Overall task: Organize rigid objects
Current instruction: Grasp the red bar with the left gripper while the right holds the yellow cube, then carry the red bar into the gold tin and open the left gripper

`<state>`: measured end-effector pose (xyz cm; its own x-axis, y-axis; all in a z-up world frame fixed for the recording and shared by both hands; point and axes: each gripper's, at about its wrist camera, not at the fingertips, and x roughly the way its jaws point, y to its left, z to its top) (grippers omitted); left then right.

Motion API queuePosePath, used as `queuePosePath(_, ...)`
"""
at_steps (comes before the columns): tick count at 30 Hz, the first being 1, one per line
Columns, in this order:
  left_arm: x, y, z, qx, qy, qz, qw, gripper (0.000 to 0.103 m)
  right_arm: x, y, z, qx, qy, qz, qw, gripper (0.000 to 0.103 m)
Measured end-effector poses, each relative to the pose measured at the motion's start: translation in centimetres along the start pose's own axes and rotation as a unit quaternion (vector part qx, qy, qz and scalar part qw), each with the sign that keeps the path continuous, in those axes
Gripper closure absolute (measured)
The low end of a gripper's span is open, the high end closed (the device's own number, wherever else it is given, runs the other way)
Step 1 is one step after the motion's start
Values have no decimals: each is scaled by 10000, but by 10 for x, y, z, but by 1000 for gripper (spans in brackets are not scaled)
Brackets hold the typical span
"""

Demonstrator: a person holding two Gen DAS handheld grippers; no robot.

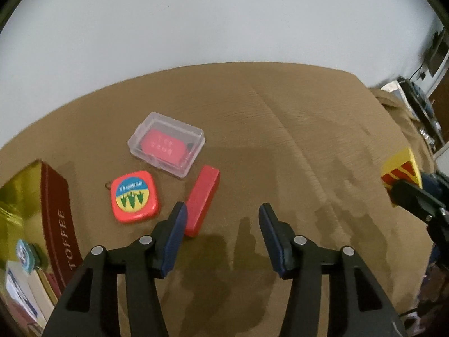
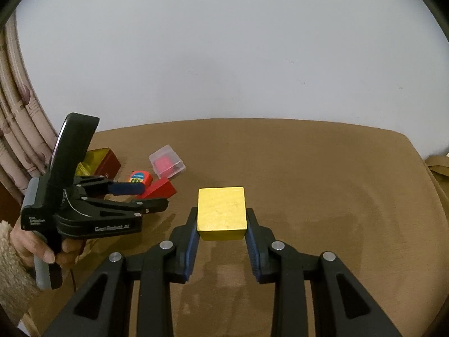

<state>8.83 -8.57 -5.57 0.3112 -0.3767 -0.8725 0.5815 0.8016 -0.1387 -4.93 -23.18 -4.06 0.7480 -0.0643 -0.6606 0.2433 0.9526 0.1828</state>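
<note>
Now the left hand-held gripper gapes empty beside the red block; the right hand-held gripper clamps the yellow block above the table: set it squarely beside the others.

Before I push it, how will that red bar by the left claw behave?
The red bar looks rigid, so it probably won't flex. It lies flat on the brown cloth, so it should slide rather than roll. Pushed near one end, it would likely pivot.
</note>
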Motion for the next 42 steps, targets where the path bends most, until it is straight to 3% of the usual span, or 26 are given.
queuePosePath(3,-3,-1,-2,90,55,-149,9998,54,0,-4,0,80,8,43,10000,72)
queuePosePath(8,-9,9,-7,-74,-107,402,9991,56,-7,-10,0,166,-41,105,9998,72)
queuePosePath(11,-11,17,-3,-176,-160,391,9990,55,-11,-9,-1,112,-62,83,9999,72)
queuePosePath(14,0,17,0,-71,45,448,9990,55,-16,-10,-2,107,-100,66,9999,72)
queuePosePath(17,16,8,1,90,243,462,9986,69,-20,-12,-2,124,-77,39,9999,72)
queuePosePath(18,23,3,0,152,345,536,9979,89,-20,-12,-2,114,-74,26,9999,72)
queuePosePath(22,26,-5,-1,122,408,695,9967,91,-23,-12,-2,88,-49,-29,9999,72)
queuePosePath(28,-23,8,-11,-209,115,481,9986,91,-28,-4,-1,-36,-32,-69,10000,72)
queuePosePath(35,-85,-10,-29,-52,-196,925,9955,91,-42,11,-5,-67,-190,3,9998,72)
queuePosePath(42,-135,-24,-40,-212,-489,1086,9927,91,-54,27,-5,-124,-317,86,9994,72)
